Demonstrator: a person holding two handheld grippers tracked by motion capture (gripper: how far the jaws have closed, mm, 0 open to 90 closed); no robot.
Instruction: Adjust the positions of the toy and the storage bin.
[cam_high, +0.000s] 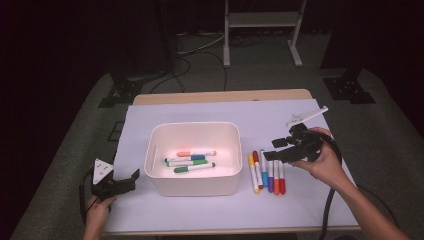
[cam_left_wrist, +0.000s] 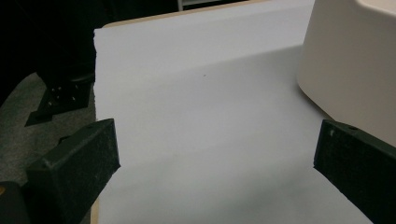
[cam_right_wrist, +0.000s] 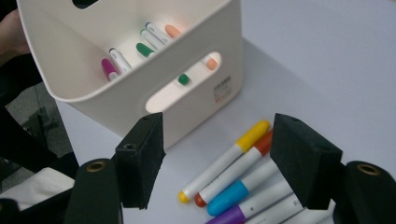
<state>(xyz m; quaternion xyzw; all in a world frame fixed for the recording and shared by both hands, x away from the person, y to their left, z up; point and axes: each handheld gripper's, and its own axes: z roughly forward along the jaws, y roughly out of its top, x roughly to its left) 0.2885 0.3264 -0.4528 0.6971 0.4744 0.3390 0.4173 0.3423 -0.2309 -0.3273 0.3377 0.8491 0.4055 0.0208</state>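
White-covered bench (cam_high: 200, 212) at centre frame: the wide-open right gripper (cam_right_wrist: 217, 158), empty, should be lowered squarely over the yellow marker (cam_right_wrist: 224, 161) before it is closed; the left gripper (cam_left_wrist: 215, 163) rests open at lower left.

Smooth, faintly glossy cream plastic bin (cam_right_wrist: 140, 70); glossy plastic markers (cam_right_wrist: 233, 177) on matt white paper (cam_left_wrist: 201, 116) over a pale wooden table (cam_high: 220, 96); jaw pads rough matt black

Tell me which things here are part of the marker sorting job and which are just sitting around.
Part of the job:
- white bin
- markers in the bin
- row of markers on the table
- right gripper, open above that row

Lying about:
- left gripper, open, idle
- white frame behind the table
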